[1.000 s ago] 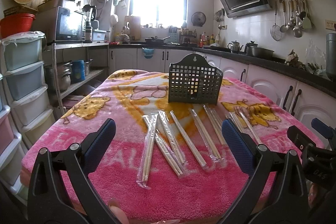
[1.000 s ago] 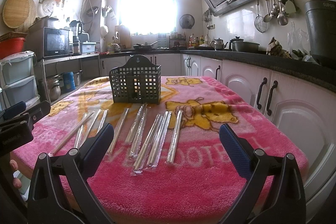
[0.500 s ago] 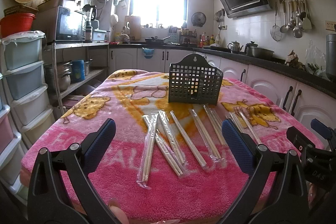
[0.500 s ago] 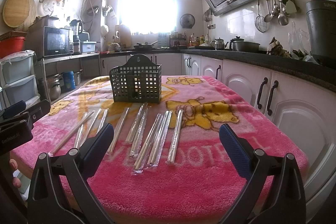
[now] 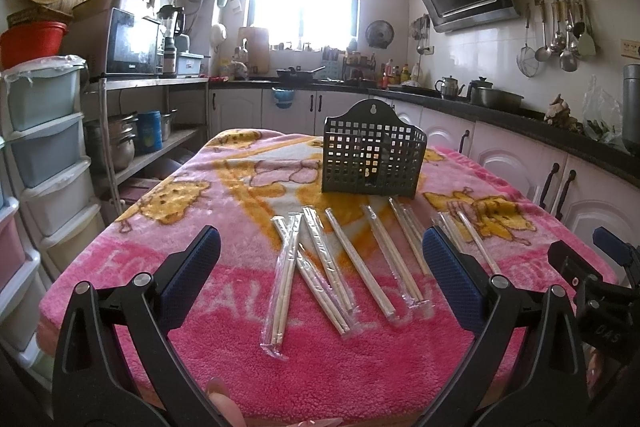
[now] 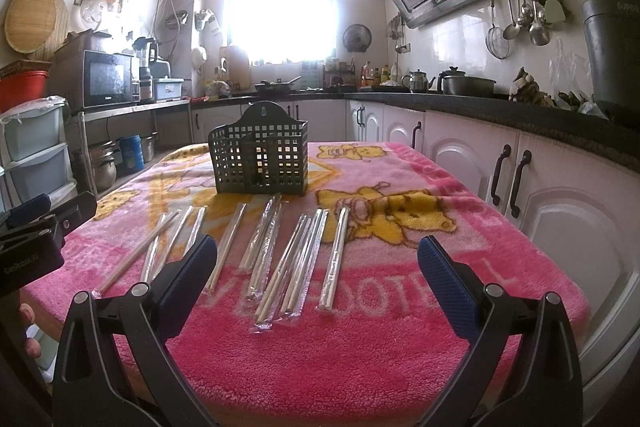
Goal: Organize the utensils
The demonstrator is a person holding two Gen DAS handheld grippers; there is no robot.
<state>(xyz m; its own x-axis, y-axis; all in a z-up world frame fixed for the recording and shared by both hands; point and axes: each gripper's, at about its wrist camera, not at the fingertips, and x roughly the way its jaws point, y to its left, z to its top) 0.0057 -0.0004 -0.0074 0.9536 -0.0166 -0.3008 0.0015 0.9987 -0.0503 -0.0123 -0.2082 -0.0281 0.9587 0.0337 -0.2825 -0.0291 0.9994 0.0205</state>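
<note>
Several pairs of chopsticks in clear plastic wrappers (image 5: 340,267) lie side by side on a pink blanket-covered table (image 5: 160,255); they also show in the right wrist view (image 6: 280,251). A dark grid utensil basket (image 5: 372,157) stands upright behind them, also in the right wrist view (image 6: 260,157). My left gripper (image 5: 320,267) is open and empty, above the table's near edge. My right gripper (image 6: 316,267) is open and empty, also near the front edge. Each gripper shows at the edge of the other's view.
White cabinets and a dark counter (image 6: 520,115) with pots run along the right. Stacked plastic drawers (image 5: 44,163) and a metal shelf with a microwave (image 5: 132,43) stand on the left. The table edge drops off on the right (image 6: 560,267).
</note>
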